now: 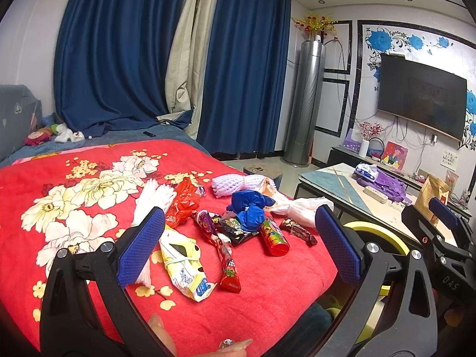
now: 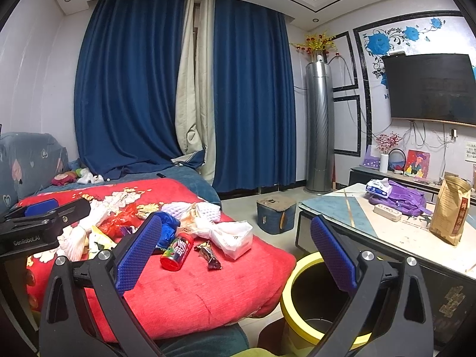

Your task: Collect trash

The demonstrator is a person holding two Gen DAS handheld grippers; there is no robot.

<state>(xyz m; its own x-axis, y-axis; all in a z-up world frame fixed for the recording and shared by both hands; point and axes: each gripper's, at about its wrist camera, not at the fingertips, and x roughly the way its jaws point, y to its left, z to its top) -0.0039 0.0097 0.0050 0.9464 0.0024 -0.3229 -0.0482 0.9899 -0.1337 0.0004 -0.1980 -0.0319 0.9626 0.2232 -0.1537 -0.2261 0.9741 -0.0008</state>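
While both grippers hang over the red blanket (image 1: 74, 184), the left gripper (image 1: 238, 247) has its fingers spread wide and holds nothing, the trash lying right between them: yellow packet (image 1: 184, 267), red can (image 1: 275, 236), blue bag (image 1: 248, 208). The right gripper (image 2: 238, 253) is wide too and empty, with the can (image 2: 177, 253) and a dark wrapper (image 2: 209, 254) at its 11 o'clock. The yellow bin (image 2: 297, 270) stands on the floor at its 5 o'clock, just beside the blanket and the table (image 2: 342, 211).

Red floral blanket (image 1: 74, 196), yellow-rimmed bin (image 2: 300, 270), blue curtains (image 1: 119, 53).
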